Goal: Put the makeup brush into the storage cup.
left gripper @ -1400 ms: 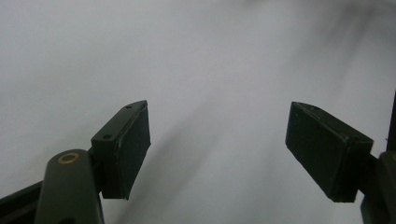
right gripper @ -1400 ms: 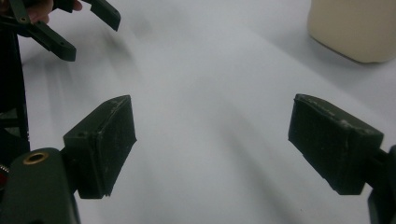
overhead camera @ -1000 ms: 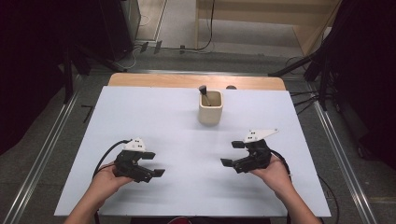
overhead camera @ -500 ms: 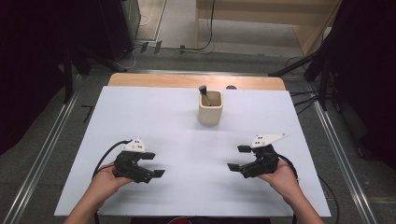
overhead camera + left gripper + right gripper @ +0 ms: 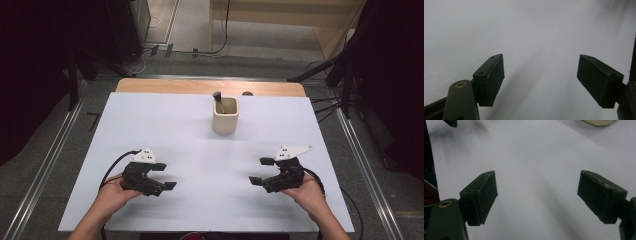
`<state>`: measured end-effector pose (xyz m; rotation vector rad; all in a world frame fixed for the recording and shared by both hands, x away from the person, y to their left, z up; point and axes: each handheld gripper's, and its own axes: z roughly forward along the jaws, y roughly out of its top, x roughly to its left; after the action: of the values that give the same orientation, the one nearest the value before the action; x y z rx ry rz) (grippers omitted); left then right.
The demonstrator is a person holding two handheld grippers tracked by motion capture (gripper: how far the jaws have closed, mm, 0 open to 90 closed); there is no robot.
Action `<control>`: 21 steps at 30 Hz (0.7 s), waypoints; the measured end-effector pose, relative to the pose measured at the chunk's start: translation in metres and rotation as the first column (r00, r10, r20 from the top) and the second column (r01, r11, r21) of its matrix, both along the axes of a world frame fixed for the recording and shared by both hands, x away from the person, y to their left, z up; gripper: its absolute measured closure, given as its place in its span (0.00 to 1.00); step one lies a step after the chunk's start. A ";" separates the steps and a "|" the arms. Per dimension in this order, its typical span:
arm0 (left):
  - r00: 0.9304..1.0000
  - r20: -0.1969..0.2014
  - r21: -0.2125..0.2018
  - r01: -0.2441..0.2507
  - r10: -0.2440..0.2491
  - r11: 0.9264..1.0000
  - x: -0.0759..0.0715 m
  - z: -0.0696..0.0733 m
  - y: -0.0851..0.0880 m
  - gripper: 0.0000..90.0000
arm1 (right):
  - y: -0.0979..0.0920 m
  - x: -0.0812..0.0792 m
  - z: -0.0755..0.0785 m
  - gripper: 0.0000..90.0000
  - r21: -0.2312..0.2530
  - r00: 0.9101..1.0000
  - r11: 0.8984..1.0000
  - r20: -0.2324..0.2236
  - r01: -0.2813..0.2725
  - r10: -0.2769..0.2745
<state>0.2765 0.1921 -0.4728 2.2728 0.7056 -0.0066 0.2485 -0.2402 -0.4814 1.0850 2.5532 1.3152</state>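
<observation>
A cream square cup [image 5: 225, 115] stands upright at the back middle of the white table [image 5: 165, 120], with a dark-handled tool [image 5: 218, 98] sticking out of it. My left gripper [image 5: 165, 176] rests low over the front left of the table, held in a hand, jaws wide apart and empty [image 5: 540, 80]. My right gripper [image 5: 260, 171] sits at the front right, pointing left, also open with nothing between its fingers [image 5: 537, 197]. Both grippers are well short of the cup. The cup's base [image 5: 599, 122] peeks in at the top edge of the right gripper view.
The table's far edge is a bare wooden strip [image 5: 200, 86]. Metal rails [image 5: 50, 150] run along both sides of the table on the floor, and cables and dark stands lie beyond the far edge.
My right gripper has drifted back toward the front right of the table. The left gripper and the cup have stayed put.
</observation>
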 end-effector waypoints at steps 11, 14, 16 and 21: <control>1.000 0.005 0.003 -0.001 0.001 1.000 0.001 0.000 0.001 0.26 | -0.004 0.002 -0.003 0.20 -0.002 1.000 1.000 0.010 -0.003 0.003; 1.000 0.004 0.009 -0.002 0.002 1.000 0.001 0.000 0.001 0.26 | -0.005 0.003 -0.003 0.20 -0.003 1.000 1.000 0.010 -0.001 0.001; 1.000 0.003 0.009 -0.002 0.002 1.000 0.002 -0.001 0.001 0.26 | -0.007 0.004 -0.004 0.21 -0.004 1.000 1.000 0.011 0.004 -0.004; 1.000 0.011 0.012 -0.004 0.004 1.000 0.002 -0.001 0.001 0.26 | -0.010 0.007 -0.007 0.21 -0.012 1.000 1.000 0.008 0.009 -0.009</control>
<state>0.2788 0.1936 -0.4740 2.2809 0.7066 0.0119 0.2558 -0.2499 -0.4881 1.0853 2.5444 1.2972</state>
